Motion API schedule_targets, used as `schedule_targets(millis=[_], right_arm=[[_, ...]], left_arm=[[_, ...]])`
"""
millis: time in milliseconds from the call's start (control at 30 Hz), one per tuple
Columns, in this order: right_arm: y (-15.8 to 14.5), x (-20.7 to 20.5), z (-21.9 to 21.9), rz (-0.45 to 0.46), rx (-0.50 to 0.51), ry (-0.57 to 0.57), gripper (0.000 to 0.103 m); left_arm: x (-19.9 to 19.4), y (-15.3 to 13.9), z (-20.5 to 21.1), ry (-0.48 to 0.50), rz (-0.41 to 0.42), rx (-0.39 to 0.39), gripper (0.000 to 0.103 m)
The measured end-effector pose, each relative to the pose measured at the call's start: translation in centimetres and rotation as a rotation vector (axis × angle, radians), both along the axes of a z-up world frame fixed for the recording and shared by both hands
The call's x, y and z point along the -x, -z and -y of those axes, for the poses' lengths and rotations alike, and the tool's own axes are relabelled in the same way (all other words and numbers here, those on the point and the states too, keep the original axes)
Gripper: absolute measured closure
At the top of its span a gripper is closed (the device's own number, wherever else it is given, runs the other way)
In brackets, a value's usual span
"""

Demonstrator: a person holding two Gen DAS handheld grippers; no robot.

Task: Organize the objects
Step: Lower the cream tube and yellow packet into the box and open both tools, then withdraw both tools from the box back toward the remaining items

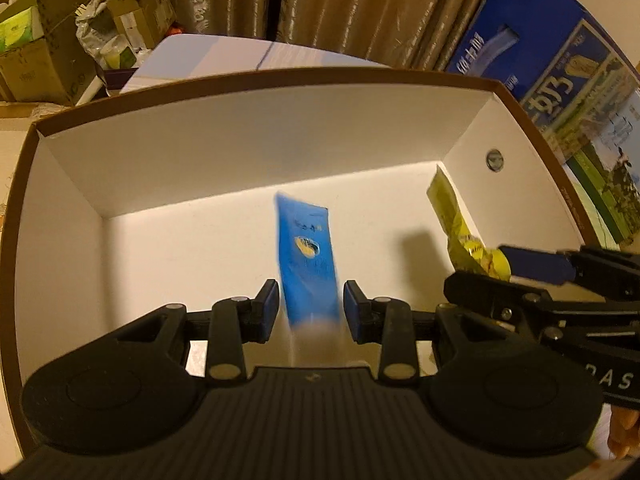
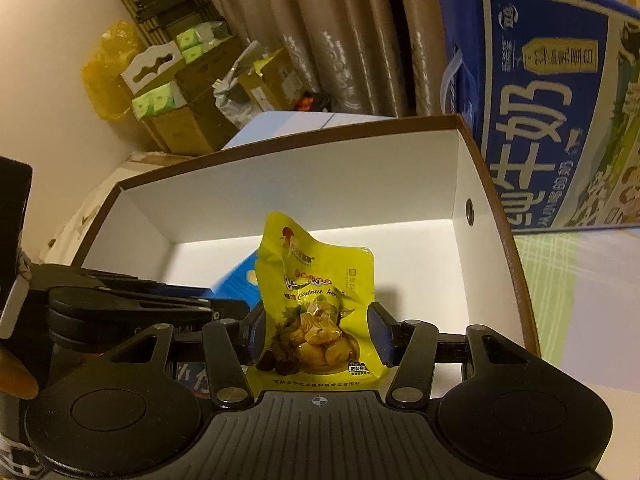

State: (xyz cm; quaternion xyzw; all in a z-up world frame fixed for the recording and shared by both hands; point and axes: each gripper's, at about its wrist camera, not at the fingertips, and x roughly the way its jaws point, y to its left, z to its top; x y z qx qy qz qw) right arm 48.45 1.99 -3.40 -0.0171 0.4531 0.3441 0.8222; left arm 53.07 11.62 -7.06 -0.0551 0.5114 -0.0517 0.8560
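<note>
Blue packet [image 1: 308,256] lengthwise between left tongs [image 1: 308,308]

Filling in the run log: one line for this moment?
left gripper: open, blue packet between | right gripper: open, yellow packet between | over box

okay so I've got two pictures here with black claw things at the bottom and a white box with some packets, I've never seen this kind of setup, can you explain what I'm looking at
The black claws are two hand-held grippers, one in each of a person's hands; there is no robot arm. Each carries a camera looking forward along its two blue-padded fingers, so each picture shows one gripper from behind.

In the left camera's picture, the left gripper is open, with a blue packet between its fingers. The packet is blurred and seems to touch neither pad, so it may be dropping.

In the right camera's picture, the right gripper is also open around a yellow chestnut snack packet, which touches neither pad.

Both are above a white box with a brown rim. Beside it stands a blue milk carton.
</note>
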Motion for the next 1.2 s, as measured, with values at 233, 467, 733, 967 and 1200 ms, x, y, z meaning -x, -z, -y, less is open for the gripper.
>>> schedule_targets(millis=[233,467,733,967,1200], right_arm=[[0.0,-0.2,0.2,-0.028,-0.017,0.005,0.052],[-0.4,-0.3,-0.1,-0.031,-0.044,0.043,0.045],[-1.5,0.0,0.8,-0.004,-0.060,0.065,0.032],[-2.8,1.5,1.9,0.020,-0.056,0.048,0.031],[-4.1,3.4,3.1,0.030,-0.080,0.051,0.031]], left_arm=[[0.0,-0.5,-0.8,-0.011,0.014,-0.017,0.059],[0.6,-1.7,-1.7,-0.023,0.045,-0.089,0.038],[2.0,-3.6,-2.6,-0.034,0.078,-0.092,0.028],[3.8,-5.4,-2.6,-0.018,0.102,-0.083,0.020],[5.8,-7.4,-2.7,-0.009,0.131,-0.059,0.019]])
